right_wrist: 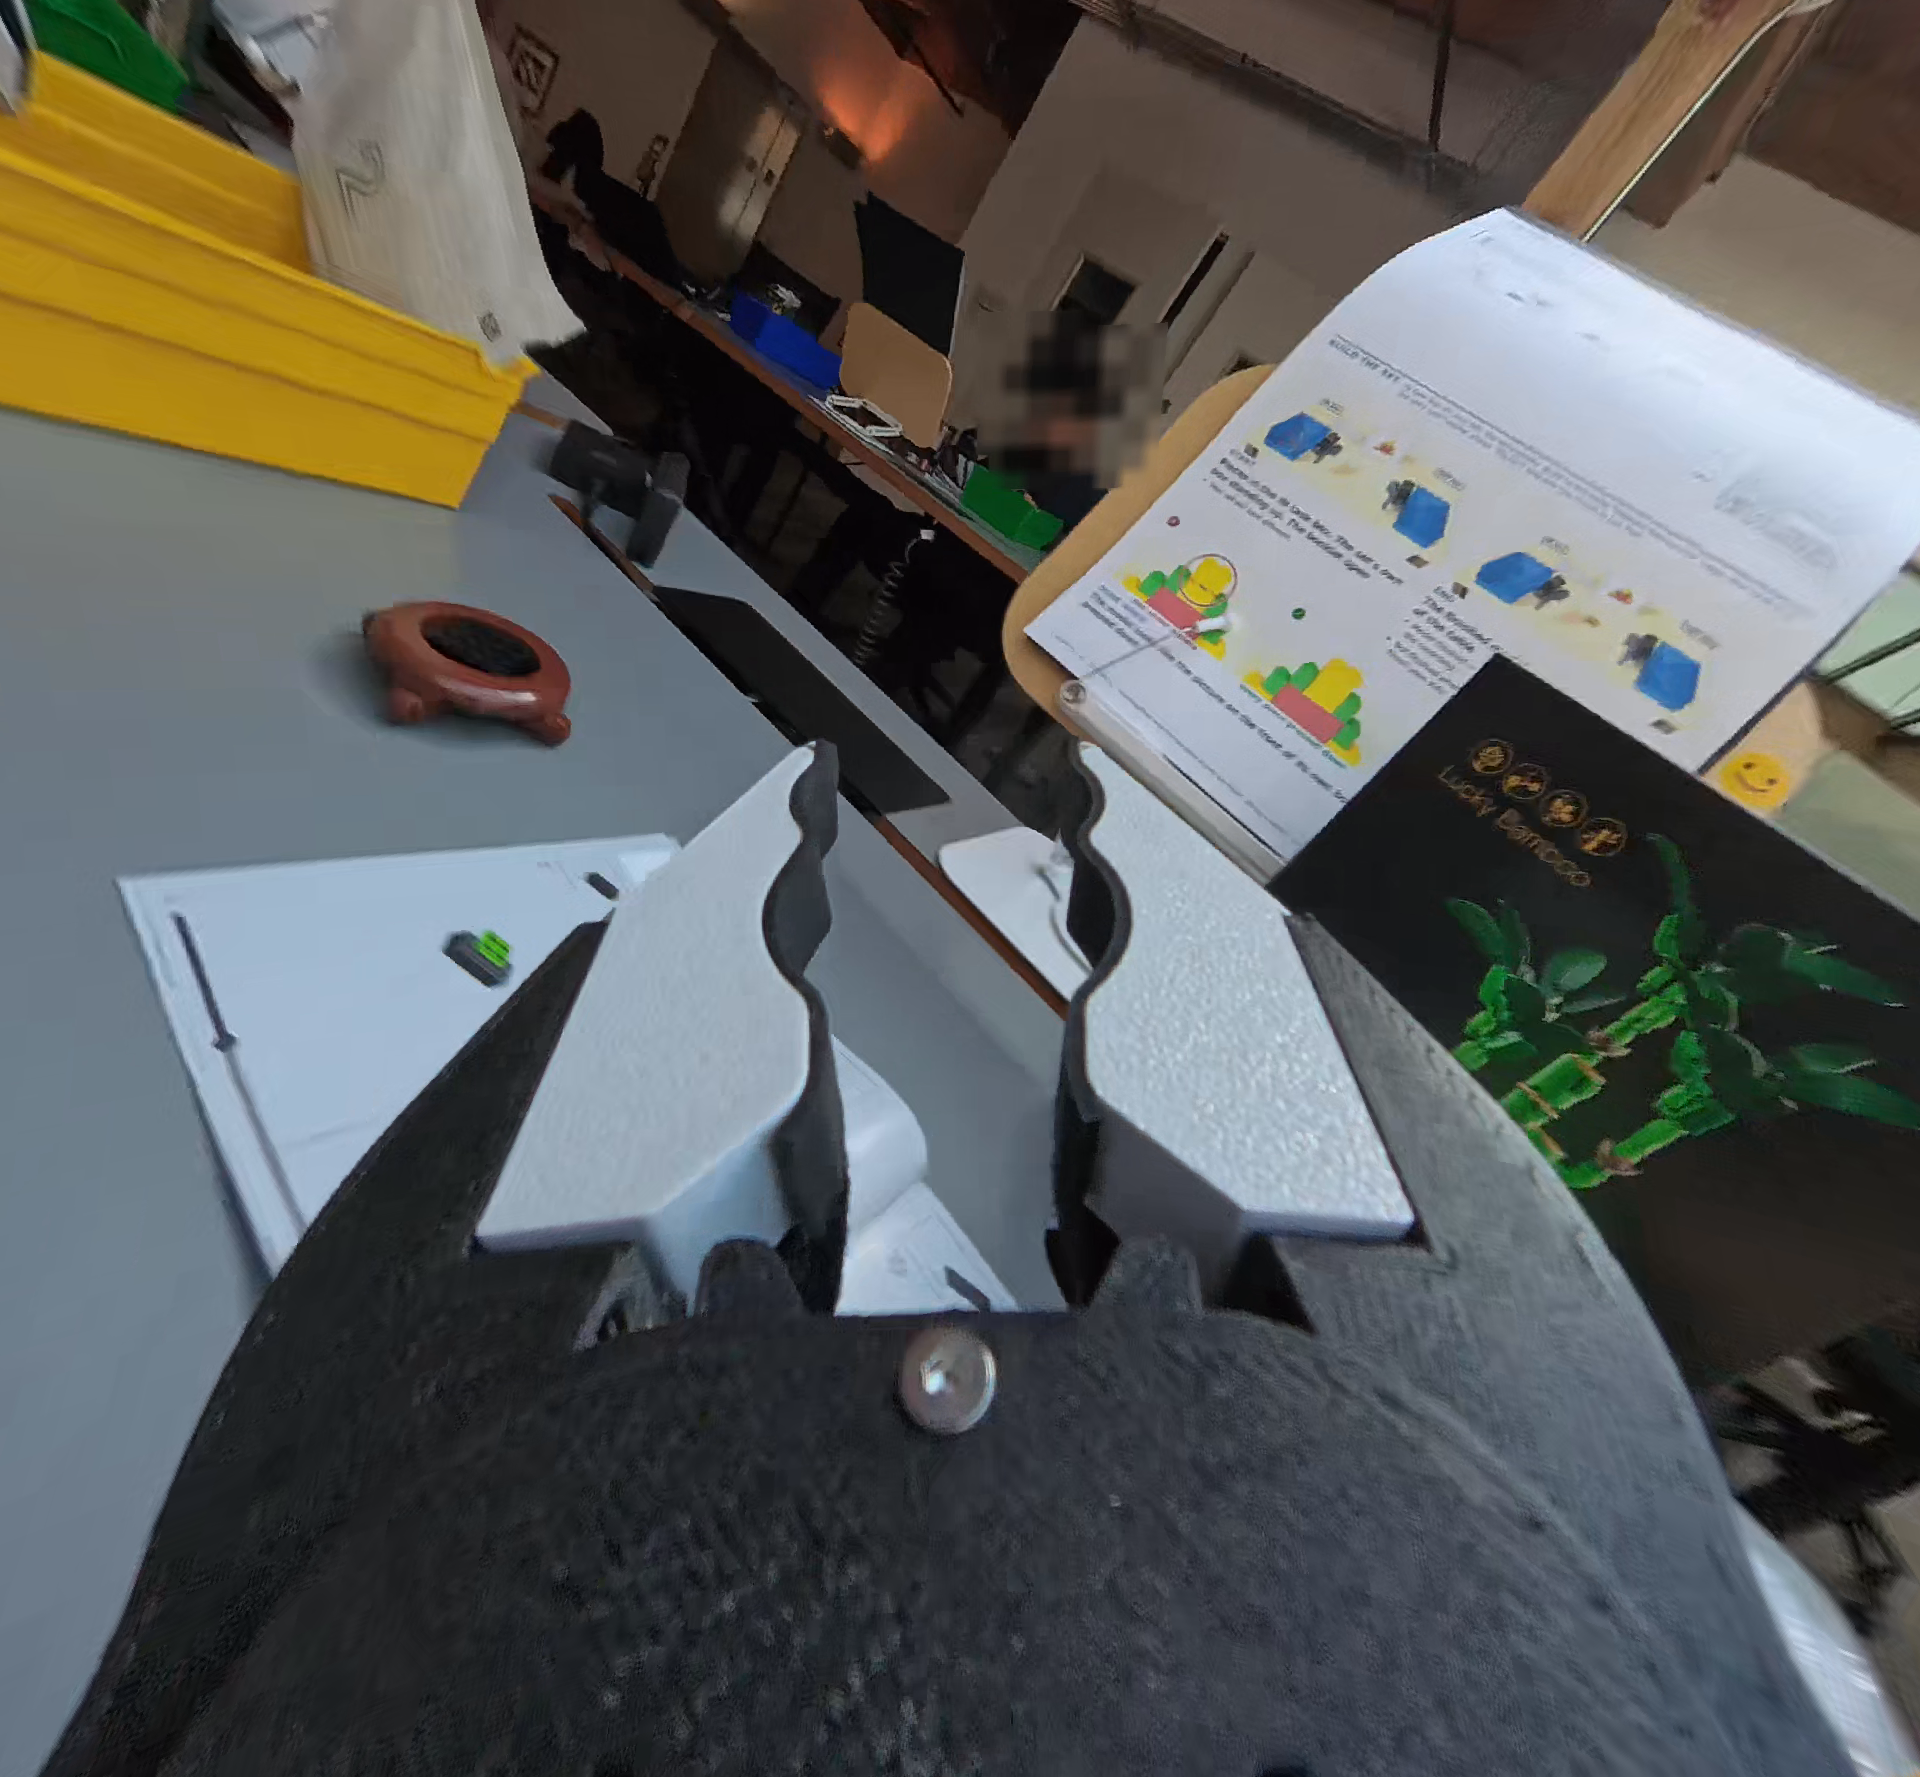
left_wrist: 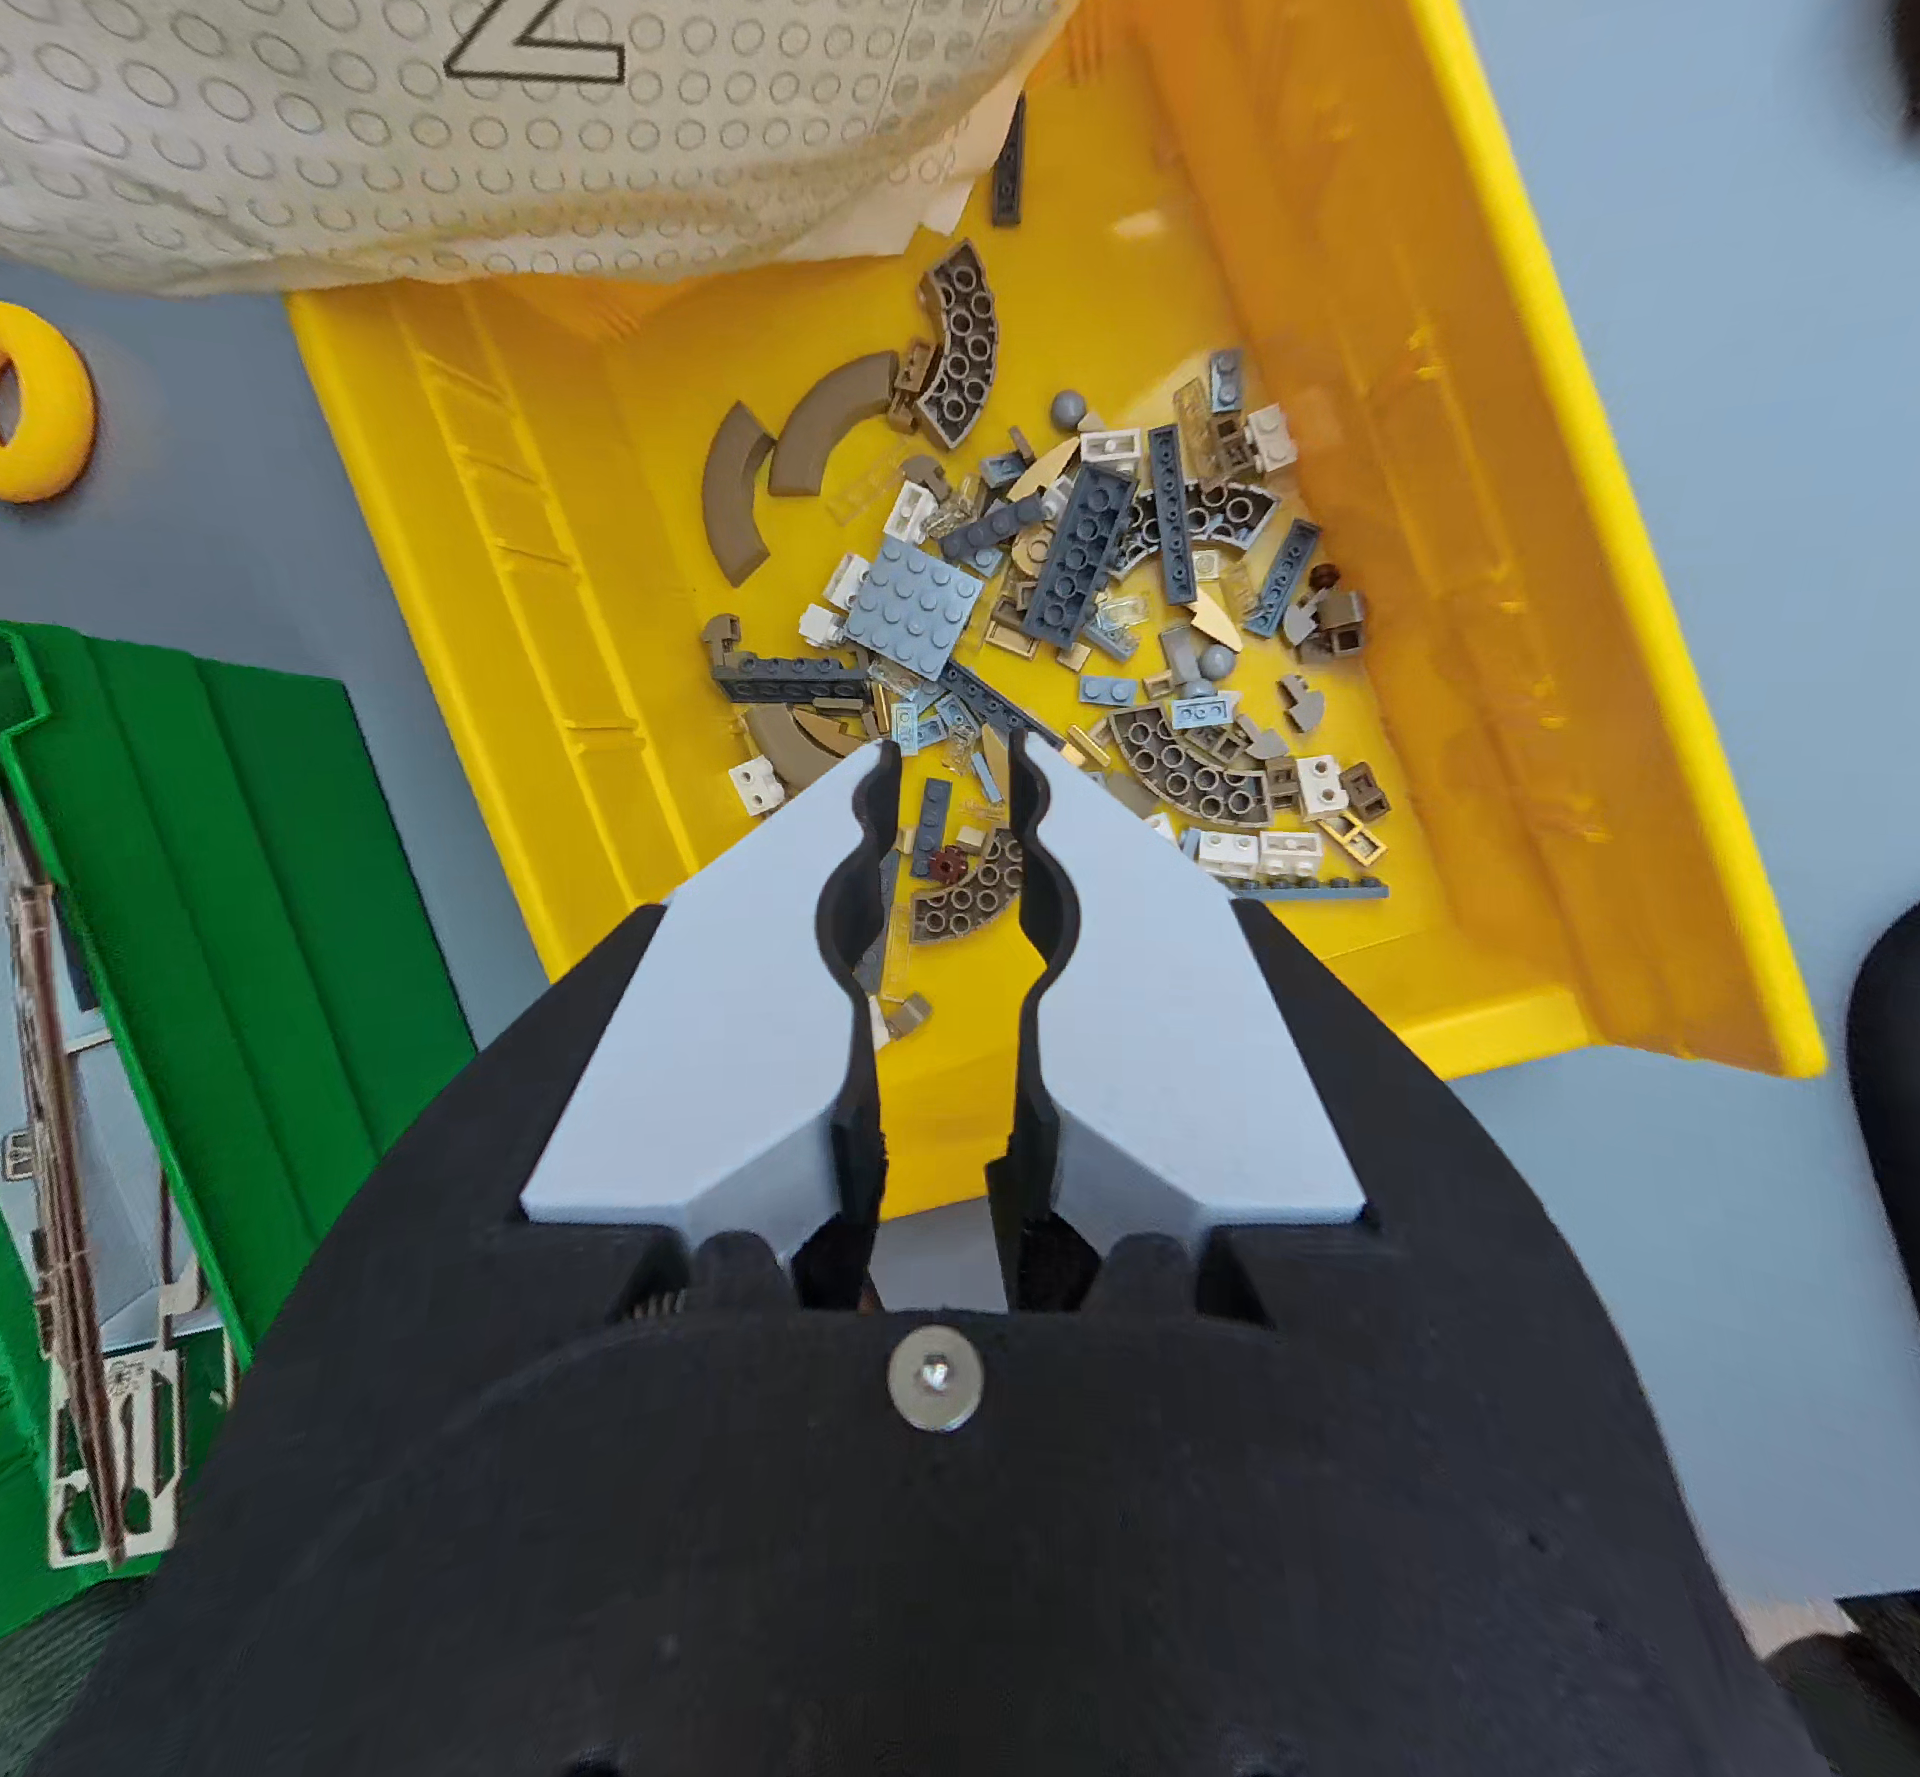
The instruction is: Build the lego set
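Yellow bin, grey/tan bricks

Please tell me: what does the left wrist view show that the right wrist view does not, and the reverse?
Only the left wrist view shows the loose lego pieces inside the yellow bin, a green bin, and the left gripper, open above the pile and holding nothing.

Only the right wrist view shows the brown round base, the black set box, the printed instruction sheet, the open booklet, and the right gripper, open and empty.

Both show the yellow bin, the numbered paper bag and the grey table.
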### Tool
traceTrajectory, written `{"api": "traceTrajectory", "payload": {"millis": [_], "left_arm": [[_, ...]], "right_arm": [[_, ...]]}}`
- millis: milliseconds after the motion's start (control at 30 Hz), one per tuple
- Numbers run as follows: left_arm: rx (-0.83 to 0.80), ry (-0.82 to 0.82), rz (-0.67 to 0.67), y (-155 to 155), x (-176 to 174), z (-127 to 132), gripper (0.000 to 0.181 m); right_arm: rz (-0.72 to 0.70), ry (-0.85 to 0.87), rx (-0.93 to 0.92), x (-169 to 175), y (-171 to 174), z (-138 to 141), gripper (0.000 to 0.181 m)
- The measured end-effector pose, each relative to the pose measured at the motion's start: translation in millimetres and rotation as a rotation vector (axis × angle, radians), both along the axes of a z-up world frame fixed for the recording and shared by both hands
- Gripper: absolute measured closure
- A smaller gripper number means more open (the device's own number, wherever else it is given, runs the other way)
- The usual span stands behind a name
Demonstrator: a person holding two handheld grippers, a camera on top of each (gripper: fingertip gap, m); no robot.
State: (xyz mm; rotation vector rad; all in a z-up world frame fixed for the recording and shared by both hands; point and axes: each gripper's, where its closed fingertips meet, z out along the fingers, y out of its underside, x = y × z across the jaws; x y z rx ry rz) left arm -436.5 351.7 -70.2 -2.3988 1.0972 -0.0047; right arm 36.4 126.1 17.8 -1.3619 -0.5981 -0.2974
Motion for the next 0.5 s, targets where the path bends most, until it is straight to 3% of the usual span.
{"api": "traceTrajectory", "payload": {"millis": [33, 133, 267, 433, 500], "left_arm": [[-0.032, 0.015, -0.001, 2.1, 0.2, -7.0, 0.162], [-0.109, 0.072, 0.018, 2.5, -1.8, -20.6, 0.163], [-0.065, 0.121, 0.079, 6.1, -5.9, -19.0, 0.164], [0.011, 0.067, 0.154, -5.4, 8.0, -1.4, 0.162], [0.034, 0.099, 0.171, -7.6, 9.3, 1.6, 0.16]], "right_arm": [[-0.062, -0.097, 0.015, 11.7, 1.7, -8.7, 0.141], [-0.095, -0.176, 0.001, 35.4, -0.2, -23.7, 0.148], [-0.038, -0.046, 0.105, 37.5, -16.4, 5.5, 0.143], [-0.254, 0.112, 0.262, 95.2, -44.7, 42.0, 0.145], [-0.339, 0.141, 0.209, 120.8, -51.7, 43.5, 0.146]]}}
